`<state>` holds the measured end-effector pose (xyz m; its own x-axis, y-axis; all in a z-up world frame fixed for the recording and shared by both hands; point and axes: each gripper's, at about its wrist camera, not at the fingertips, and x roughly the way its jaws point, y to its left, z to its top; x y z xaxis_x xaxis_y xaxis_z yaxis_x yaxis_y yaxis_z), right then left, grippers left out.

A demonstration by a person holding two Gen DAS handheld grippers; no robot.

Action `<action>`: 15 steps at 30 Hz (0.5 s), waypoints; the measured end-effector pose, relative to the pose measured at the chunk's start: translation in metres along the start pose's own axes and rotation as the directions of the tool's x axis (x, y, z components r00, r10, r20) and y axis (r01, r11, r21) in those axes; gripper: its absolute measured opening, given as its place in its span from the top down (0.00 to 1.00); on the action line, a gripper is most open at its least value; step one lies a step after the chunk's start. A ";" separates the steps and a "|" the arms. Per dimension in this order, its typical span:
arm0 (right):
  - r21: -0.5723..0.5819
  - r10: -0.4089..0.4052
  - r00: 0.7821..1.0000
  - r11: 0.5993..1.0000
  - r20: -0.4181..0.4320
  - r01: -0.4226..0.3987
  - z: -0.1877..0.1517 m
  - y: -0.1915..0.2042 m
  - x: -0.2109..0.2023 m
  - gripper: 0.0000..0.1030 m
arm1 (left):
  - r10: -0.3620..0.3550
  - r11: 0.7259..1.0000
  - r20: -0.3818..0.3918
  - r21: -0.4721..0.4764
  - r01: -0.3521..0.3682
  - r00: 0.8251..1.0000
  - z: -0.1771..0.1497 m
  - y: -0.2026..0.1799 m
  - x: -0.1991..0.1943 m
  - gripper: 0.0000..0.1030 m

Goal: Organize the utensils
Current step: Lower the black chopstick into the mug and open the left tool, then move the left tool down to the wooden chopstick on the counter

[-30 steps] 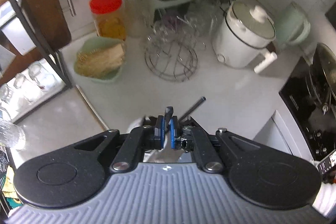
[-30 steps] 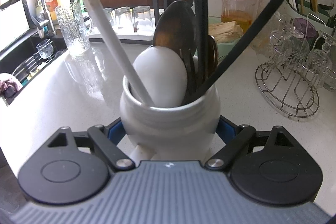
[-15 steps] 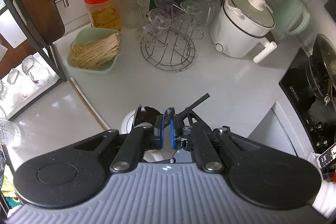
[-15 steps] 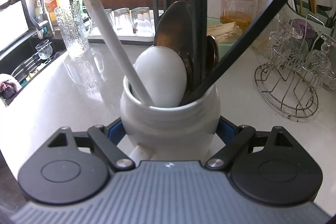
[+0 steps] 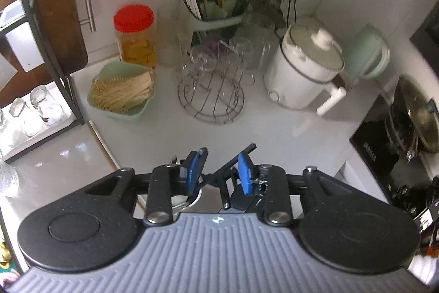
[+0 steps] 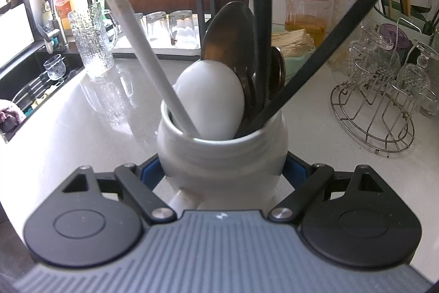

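The white worktop runs under both my views. My left camera looks down on its far corner, which the right one never reaches: a white cooker, a pale green kettle behind it and a black hob at the right edge. My right camera looks level across the worktop instead, and alone shows the sink and taps at the left and a row of upturned glasses on a tray.

Both views catch the wire glass rack, the green bowl of pale sticks and the red-lidded jar.

The white utensil crock fills the right view. My right tool is pinching it, a blue pad pressed to either side of its belly. A white spoon, dark spoons and long black handles stand in it. From the left view only a sliver of its rim shows beneath the fingers.

My left tool has just been spreading. Its blue pads stand apart, and a black handle rises in the gap between them, touching neither pad as far as I can see.
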<state>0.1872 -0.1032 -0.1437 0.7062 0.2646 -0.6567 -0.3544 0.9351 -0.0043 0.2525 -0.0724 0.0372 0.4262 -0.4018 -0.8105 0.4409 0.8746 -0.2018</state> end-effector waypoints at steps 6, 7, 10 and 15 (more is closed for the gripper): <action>0.004 -0.009 1.000 1.000 -0.004 0.009 0.001 0.001 0.001 0.11 | 0.028 1.000 0.089 -0.004 -0.028 0.996 -0.010 0.000 -0.020 0.63; 0.003 -0.012 1.000 1.000 -0.004 0.012 0.002 0.001 0.001 0.11 | 0.031 1.000 0.104 -0.002 -0.031 0.994 -0.011 0.000 -0.023 0.63; 0.006 -0.015 1.000 1.000 -0.004 0.015 0.002 0.001 0.001 0.11 | 0.047 0.999 0.160 -0.006 -0.047 0.986 -0.015 0.000 -0.035 0.63; 0.012 -0.020 1.000 1.000 -0.004 0.020 0.001 0.002 0.002 0.11 | 0.062 0.998 0.234 -0.031 -0.057 0.970 -0.024 0.013 -0.048 0.63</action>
<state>0.1886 -0.1008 -0.1437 0.7105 0.2452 -0.6596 -0.3329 0.9429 -0.0080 0.2190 -0.0351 0.0600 0.6258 -0.3987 -0.6704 0.3915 0.9039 -0.1721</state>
